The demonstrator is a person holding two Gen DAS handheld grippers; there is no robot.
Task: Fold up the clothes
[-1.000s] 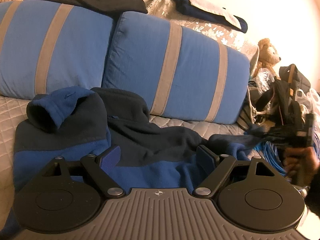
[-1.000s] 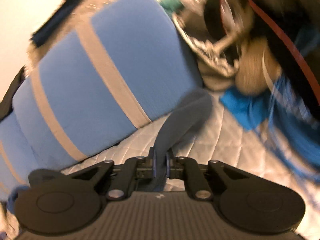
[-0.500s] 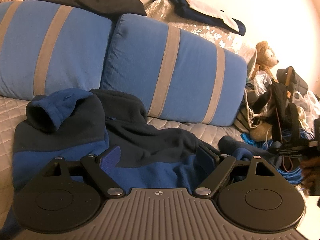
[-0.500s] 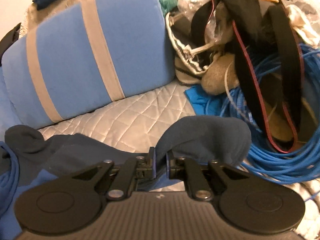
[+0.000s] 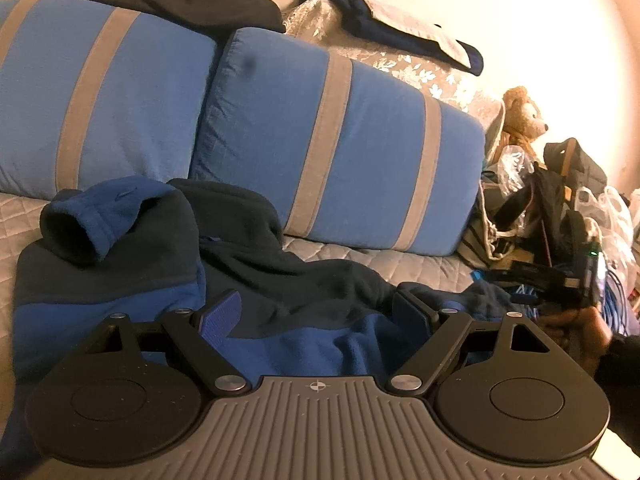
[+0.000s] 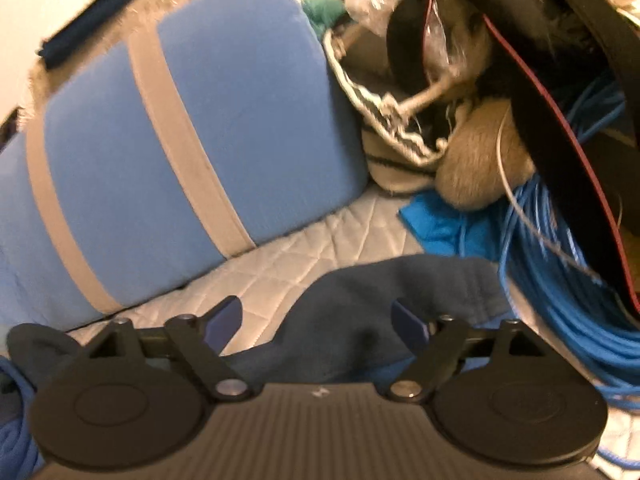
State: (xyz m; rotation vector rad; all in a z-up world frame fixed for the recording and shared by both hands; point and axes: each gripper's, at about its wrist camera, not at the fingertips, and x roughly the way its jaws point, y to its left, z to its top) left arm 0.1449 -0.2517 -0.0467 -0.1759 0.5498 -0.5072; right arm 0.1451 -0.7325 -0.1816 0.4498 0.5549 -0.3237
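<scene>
we list the blue and dark fleece jacket (image 5: 224, 280) first: it lies spread on the quilted bed cover (image 6: 320, 248), its body under and beyond our left gripper (image 5: 316, 312), whose fingers stand wide apart over the cloth and grasp nothing. the sleeve (image 6: 380, 312) lies flat between the fingers of our right gripper (image 6: 318, 320); these are opening, the pads clear of the cloth on both sides. behind, two blue striped cushions (image 5: 340, 140) lean along the pale wall (image 5: 520, 20), with dark clothes (image 5: 168, 4) draped on top. to the right sits a heap: a coil of blue cable (image 6: 560, 280), black straps, a teddy bear (image 5: 522, 112). a second ago the right fingers were clenched on the sleeve and held it raised; now it is released and rests on the cover. the left gripper is unchanged.
</scene>
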